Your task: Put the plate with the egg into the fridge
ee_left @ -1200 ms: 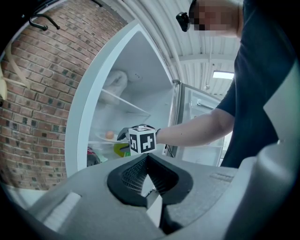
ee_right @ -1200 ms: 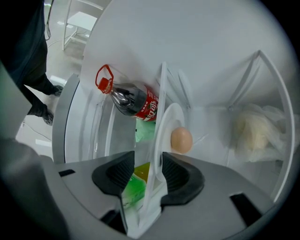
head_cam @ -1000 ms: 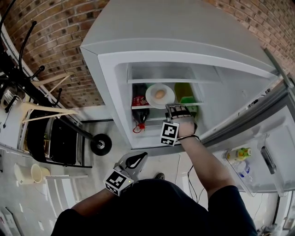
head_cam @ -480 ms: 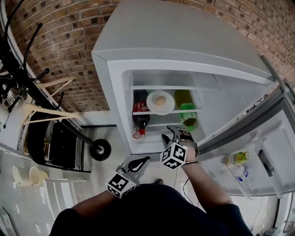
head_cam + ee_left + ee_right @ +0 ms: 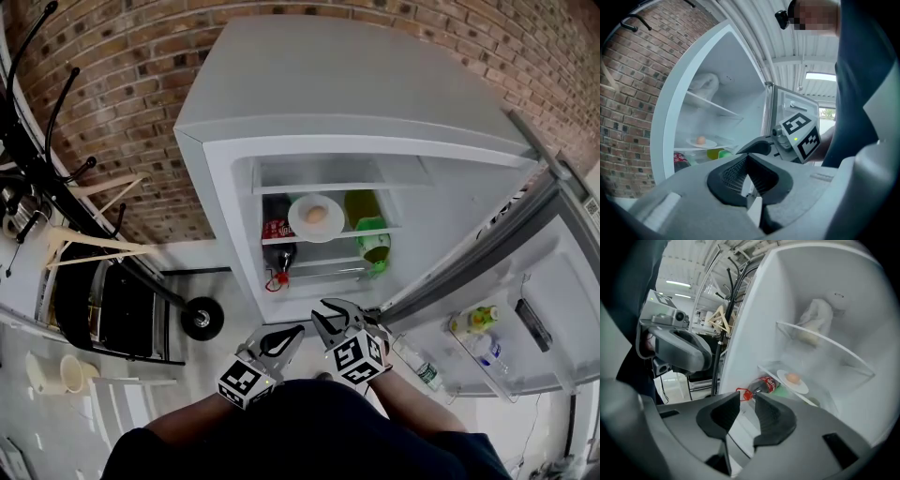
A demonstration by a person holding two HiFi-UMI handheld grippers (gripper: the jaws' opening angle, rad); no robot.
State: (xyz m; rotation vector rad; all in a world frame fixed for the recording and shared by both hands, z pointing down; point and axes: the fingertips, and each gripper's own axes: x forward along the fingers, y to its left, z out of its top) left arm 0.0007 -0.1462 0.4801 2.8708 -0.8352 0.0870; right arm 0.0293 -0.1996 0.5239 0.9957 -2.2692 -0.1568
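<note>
The white plate (image 5: pixel 316 217) with a brown egg (image 5: pixel 317 214) rests on the fridge's middle glass shelf; it also shows in the left gripper view as plate (image 5: pixel 702 143) and in the right gripper view as plate (image 5: pixel 793 383) with egg (image 5: pixel 792 378). My right gripper (image 5: pixel 333 314) hangs outside the fridge, low in front of it and well away from the plate. Its jaws (image 5: pixel 747 397) are closing, a gap still shows and nothing is between them. My left gripper (image 5: pixel 289 333) is just beside it, near my body, with its jaws (image 5: pixel 746 158) shut and empty.
A cola bottle (image 5: pixel 278 246) lies under the plate's shelf, with a green bottle (image 5: pixel 375 244) to its right. The fridge door (image 5: pixel 525 281) stands open at the right, with bottles (image 5: pixel 480 319) in its racks. A coat stand and chair (image 5: pixel 94 234) are at the left by the brick wall.
My right gripper has drawn back out of the fridge, from just below the plate down to beside my left gripper. The plate with the egg has stayed on the shelf.
</note>
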